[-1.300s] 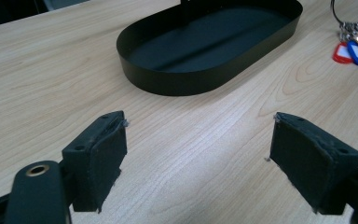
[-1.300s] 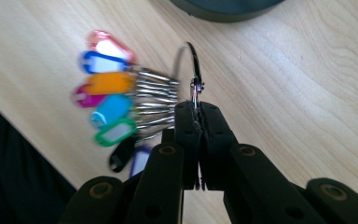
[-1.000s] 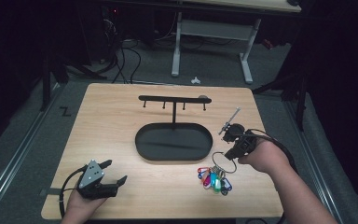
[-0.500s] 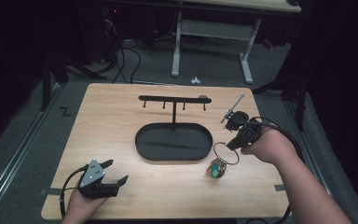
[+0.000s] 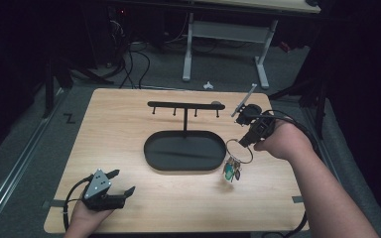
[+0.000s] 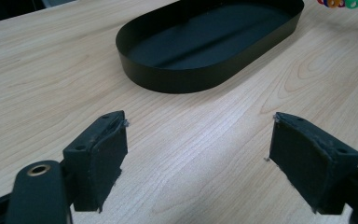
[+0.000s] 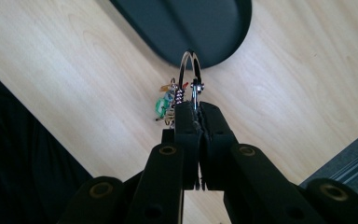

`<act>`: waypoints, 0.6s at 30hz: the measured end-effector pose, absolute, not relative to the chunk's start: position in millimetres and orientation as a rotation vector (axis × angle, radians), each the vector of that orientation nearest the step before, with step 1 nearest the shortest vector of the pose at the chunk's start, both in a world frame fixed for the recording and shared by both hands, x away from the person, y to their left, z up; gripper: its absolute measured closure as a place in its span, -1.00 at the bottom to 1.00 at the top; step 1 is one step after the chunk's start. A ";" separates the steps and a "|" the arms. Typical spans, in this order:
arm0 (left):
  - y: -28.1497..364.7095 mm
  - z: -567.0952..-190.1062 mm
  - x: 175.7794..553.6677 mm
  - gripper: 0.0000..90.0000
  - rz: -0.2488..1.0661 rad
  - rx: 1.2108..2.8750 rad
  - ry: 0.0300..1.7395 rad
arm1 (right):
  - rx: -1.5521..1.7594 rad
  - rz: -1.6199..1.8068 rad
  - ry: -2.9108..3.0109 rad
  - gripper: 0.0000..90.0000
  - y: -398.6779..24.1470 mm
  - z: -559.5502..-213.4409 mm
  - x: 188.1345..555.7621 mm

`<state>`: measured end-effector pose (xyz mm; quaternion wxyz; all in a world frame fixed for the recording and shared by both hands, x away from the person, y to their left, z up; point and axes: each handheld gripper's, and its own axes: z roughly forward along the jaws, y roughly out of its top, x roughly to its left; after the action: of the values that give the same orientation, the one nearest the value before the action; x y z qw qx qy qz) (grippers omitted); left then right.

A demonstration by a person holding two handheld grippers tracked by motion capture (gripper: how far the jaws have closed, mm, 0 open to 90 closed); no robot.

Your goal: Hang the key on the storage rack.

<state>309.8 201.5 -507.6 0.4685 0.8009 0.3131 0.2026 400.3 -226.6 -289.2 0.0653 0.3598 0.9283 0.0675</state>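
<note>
A large metal key ring (image 5: 239,150) hangs in the air over the table's right side, with a bunch of coloured keys (image 5: 231,169) dangling under it. My right gripper (image 5: 246,141) is shut on the ring's edge; in the right gripper view the ring (image 7: 192,77) stands up from the closed pads and the keys (image 7: 168,105) hang behind them. A black oval tray (image 5: 151,148) with a hook stand (image 5: 184,106) rising from it sits mid-table, left of the ring. My left gripper (image 5: 119,182) rests open at the near left corner, nothing between its pads (image 6: 105,154).
The light wooden table (image 5: 114,124) has bare wood between the tray and the left gripper. The tray's rim (image 6: 182,81) lies ahead of the left jaws. A cable (image 5: 297,126) loops from the right gripper. Beyond the table's far edge stand desk legs (image 5: 187,49) and floor cables.
My right gripper has lifted the key ring off the table and carried it up and toward the tray; the keys now hang free. The left gripper has stayed put.
</note>
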 end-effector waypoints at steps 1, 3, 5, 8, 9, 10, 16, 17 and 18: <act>202.0 -507.0 310.1 -0.57 0.497 1.953 0.771 | 1.086 0.199 2.796 0.94 -225.0 -286.8 401.9; 202.2 -505.8 309.9 -0.57 0.497 1.949 0.773 | 1.085 0.199 2.787 0.94 -221.9 -282.9 405.2; 201.7 -506.2 308.4 -0.57 0.501 1.958 0.764 | 1.082 0.206 2.785 0.94 -219.5 -279.3 409.2; 202.1 -506.0 309.1 -0.56 0.497 1.948 0.768 | 1.087 0.207 2.780 0.94 -215.4 -275.4 413.9; 202.8 -505.5 309.6 -0.56 0.495 1.948 0.769 | 1.087 0.201 2.782 0.94 -213.3 -274.2 415.4; 202.8 -505.5 309.6 -0.56 0.495 1.948 0.769 | 1.087 0.201 2.782 0.94 -213.3 -274.2 415.4; 203.5 -505.6 309.8 -0.56 0.497 1.942 0.770 | 1.085 0.203 2.775 0.94 -206.8 -267.0 423.6; 203.7 -505.5 310.1 -0.56 0.493 1.939 0.772 | 1.086 0.202 2.776 0.94 -205.9 -266.8 424.5; 203.6 -505.8 310.2 -0.56 0.491 1.942 0.772 | 1.085 0.197 2.774 0.94 -205.2 -266.4 425.4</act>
<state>310.2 203.6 -505.8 0.4774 0.7949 0.3159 0.2011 425.4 -205.2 -266.4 0.0782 0.3623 0.9265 0.0657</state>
